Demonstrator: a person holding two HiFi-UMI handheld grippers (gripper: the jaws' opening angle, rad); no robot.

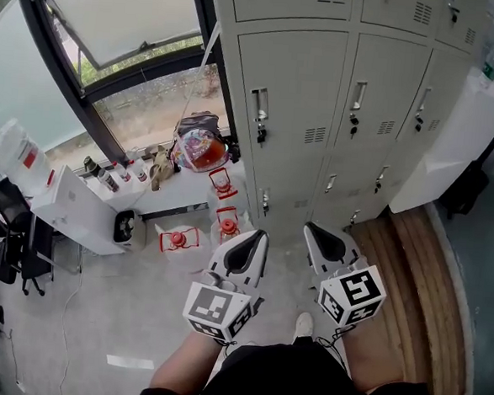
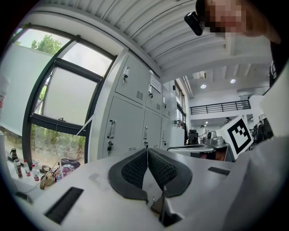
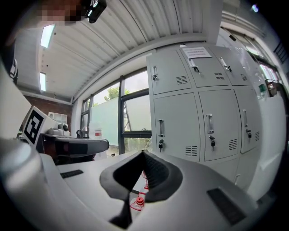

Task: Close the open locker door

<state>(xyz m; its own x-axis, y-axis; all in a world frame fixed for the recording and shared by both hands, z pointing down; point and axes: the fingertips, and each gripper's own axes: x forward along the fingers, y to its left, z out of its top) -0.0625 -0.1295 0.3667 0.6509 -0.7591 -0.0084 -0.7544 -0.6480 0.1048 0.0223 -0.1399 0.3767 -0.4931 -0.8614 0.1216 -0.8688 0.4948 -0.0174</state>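
Note:
A bank of grey lockers (image 1: 291, 111) fills the wall ahead, and the doors facing me look flush. At its right end a pale panel (image 1: 453, 139) stands out from the row; it looks like an open door, but I cannot tell for sure. My left gripper (image 1: 258, 237) and right gripper (image 1: 310, 229) hang low in front of my legs, short of the lockers, both shut and empty. In the left gripper view the jaws (image 2: 147, 150) meet, with the lockers (image 2: 126, 122) beyond. The right gripper view shows its jaws (image 3: 143, 153) meeting too, facing the lockers (image 3: 180, 122).
A large window (image 1: 122, 49) is at the left, with a low white shelf (image 1: 158, 196) carrying bottles and a bag (image 1: 200, 143). Water jugs with red caps (image 1: 179, 240) stand on the floor near the lockers. Wooden boards (image 1: 410, 280) lie at the right. An office chair (image 1: 20, 244) is at far left.

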